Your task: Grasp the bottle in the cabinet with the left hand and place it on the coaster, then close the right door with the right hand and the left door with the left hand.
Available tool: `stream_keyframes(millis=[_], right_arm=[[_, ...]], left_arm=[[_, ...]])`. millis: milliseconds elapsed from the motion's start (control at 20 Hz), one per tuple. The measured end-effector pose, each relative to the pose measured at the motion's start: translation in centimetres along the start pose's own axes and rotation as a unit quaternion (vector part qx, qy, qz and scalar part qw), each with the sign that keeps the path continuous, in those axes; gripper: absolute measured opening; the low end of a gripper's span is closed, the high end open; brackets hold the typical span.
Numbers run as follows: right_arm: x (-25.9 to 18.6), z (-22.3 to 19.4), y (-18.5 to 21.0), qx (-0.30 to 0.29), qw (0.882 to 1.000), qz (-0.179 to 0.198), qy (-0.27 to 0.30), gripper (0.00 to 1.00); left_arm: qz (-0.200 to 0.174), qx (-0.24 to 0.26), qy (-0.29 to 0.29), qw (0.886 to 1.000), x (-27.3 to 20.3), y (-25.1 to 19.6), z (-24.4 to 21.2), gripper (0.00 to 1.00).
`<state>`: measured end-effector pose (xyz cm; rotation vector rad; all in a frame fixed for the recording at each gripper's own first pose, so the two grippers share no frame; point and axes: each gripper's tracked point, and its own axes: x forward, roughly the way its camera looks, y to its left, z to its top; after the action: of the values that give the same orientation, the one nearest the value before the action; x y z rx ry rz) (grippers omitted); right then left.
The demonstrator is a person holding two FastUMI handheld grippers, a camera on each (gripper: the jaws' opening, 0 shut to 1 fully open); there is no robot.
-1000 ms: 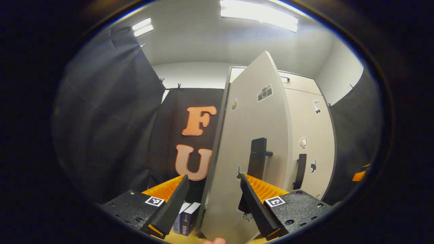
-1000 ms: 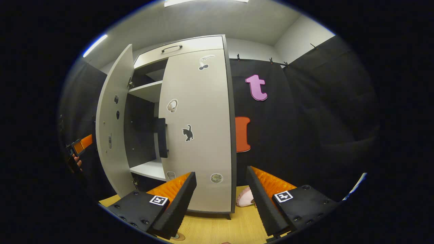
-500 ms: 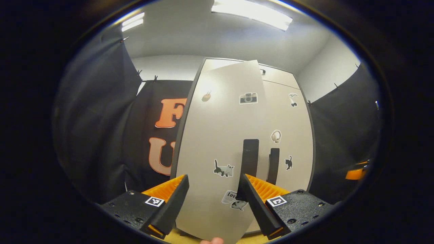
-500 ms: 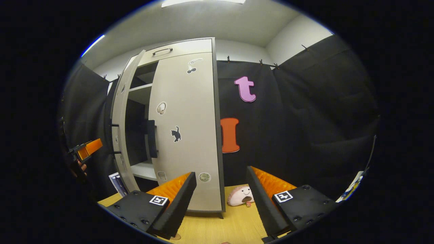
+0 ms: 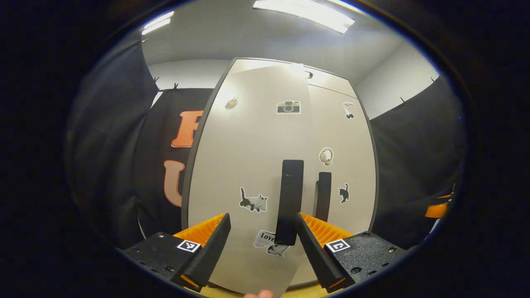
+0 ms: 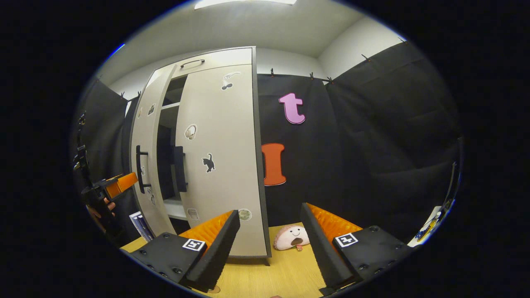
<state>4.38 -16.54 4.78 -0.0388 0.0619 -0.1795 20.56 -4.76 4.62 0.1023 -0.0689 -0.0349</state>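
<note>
The pale cabinet stands on the wooden table. Its right door lies flush against the frame. Its left door stands a little ajar, and the right gripper view shows a dark gap with a shelf edge behind it. My left gripper is open just in front of the left door, whose black handle rises beside the right-hand finger. That gripper also appears by the left door's outer face in the right gripper view. My right gripper is open, back from the cabinet, holding nothing.
A pink plush toy lies on the table right of the cabinet. Books stand at the cabinet's left foot. A brown disc's edge peeks out low in the right gripper view. Black cloth walls surround the booth.
The left door has swung from wide open to nearly against the cabinet, with my left gripper following it. My right gripper has drawn back slightly and stayed open.
</note>
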Motion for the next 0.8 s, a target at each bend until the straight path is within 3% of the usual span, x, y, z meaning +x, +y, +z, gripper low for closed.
stream_keyframes(millis=[200, 450, 800], right_arm=[[-0.5, -0.4, -0.7, 0.006, 1.000, -0.014, 0.004, 0.98], [-0.8, -0.7, -1.6, 0.005, 1.000, -0.030, 0.007, 0.98], [-1.0, -0.8, -1.5, 0.000, 1.000, -0.028, 0.008, 0.98]], left_arm=[[0.025, -0.001, 0.011, 1.000, 1.9, 1.0, -1.2, 0.95], [0.019, -0.018, 0.026, 0.999, 4.2, 0.3, -2.3, 0.98], [0.024, -0.011, 0.024, 0.999, 6.4, -0.2, -3.4, 0.95]])
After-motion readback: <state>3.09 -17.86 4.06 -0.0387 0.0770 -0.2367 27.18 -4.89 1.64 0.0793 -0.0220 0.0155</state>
